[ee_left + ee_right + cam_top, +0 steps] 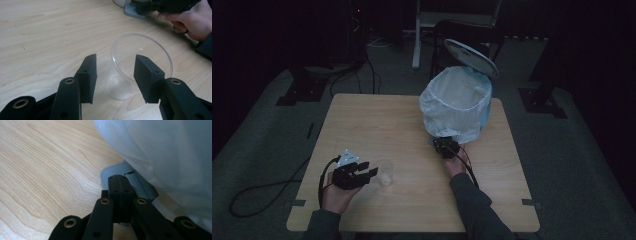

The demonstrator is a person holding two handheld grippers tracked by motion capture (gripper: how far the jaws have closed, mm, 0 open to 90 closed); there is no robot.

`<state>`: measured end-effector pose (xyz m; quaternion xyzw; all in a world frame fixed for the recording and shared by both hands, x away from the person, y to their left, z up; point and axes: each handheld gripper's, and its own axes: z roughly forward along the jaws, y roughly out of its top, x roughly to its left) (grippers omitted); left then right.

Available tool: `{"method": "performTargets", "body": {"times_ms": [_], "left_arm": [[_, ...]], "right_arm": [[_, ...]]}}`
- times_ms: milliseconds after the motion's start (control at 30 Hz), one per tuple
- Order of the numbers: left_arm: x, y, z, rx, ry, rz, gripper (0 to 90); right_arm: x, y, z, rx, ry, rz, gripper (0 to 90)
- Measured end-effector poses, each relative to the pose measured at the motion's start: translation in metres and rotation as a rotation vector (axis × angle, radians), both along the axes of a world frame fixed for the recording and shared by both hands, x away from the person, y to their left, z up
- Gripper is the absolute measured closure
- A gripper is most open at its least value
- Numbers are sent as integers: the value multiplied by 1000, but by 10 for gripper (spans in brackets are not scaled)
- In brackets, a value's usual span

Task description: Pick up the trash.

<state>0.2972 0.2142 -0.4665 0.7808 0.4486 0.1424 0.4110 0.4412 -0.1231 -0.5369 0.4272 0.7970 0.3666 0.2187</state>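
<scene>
Tabletop (377, 125), pale wood, centre of the high view; dark floor on all sides, chair and stand legs dim at upper frame; clear plastic cup (385, 173), upright, lower left of centre, nearly invisible against the wood; left gripper (371, 173) just beside the cup, fingers (87, 77) spread wide with the cup's near wall between them in the left gripper view, contact not discernible, nothing clamped; pedal bin (457, 102), white liner over its rim, lid (470, 57) raised, upper right of centre; bin's grey pedal (117, 173) projects at its base; right gripper (445, 145) at the foot of the bin, fingers (121, 187) pressed together with nothing between them, tips over the pedal, liner billowing across the upper right of the right gripper view and hiding the bin wall; right hand (192, 23) cut off at upper right of the left gripper view; bare tabletop wide open at left and centre; cable from the left gripper trails off the lower left edge
</scene>
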Motion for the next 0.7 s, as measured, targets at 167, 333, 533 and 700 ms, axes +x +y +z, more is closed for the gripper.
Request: {"method": "performTargets", "body": {"times_ms": [167, 333, 533, 700], "left_arm": [[-4, 2, -3, -1, 19, -7, 587], [-13, 1, -5, 33, 23, -10, 741], [-23, -1, -13, 65, 37, -29, 845], [-31, -4, -22, 104, 51, -60, 866]], "right_arm": [[0, 0, 0, 0, 0, 0, 900], [0, 0, 0, -2, -1, 0, 900], [0, 0, 0, -3, -2, 2, 900], [0, 1, 0, -5, -1, 2, 900]]}}
